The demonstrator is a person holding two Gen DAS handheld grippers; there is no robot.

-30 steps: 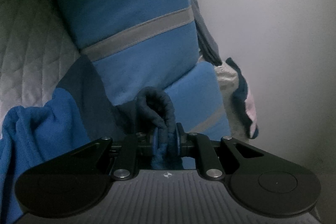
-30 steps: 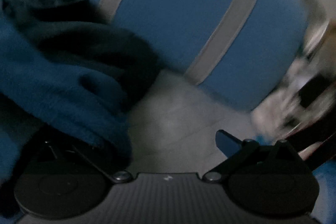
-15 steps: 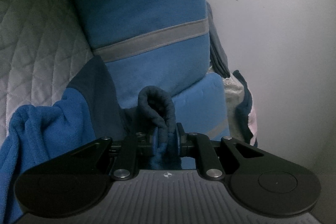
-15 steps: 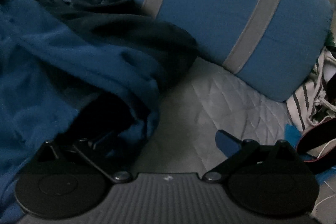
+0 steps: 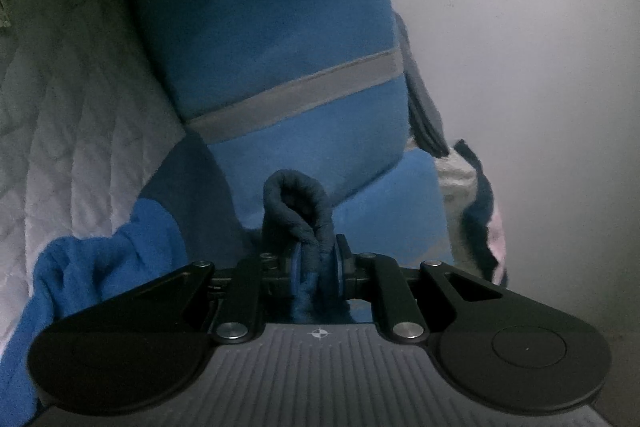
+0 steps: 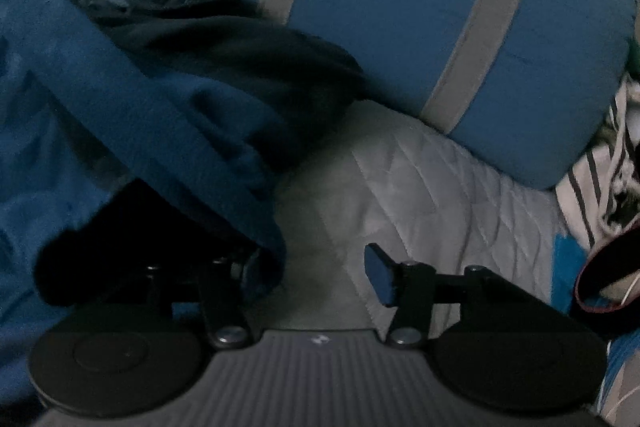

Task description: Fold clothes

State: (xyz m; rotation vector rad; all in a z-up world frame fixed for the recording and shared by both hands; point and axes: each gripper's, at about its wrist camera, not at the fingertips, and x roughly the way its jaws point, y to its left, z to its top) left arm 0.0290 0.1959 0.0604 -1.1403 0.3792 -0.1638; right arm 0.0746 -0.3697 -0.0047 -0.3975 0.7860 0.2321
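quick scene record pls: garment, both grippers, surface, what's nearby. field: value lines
garment: blue fleece top with dark navy trim, crumpled, not folded yet
left gripper: shut on a navy fold of the fleece top, which loops up above the pads
right gripper: jaws closing, hem of the top by the left finger, pads not pressing on it
surface: white quilted bedcover
nearby: blue pillow with grey stripes; striped cloth at right edge
lighting: dim
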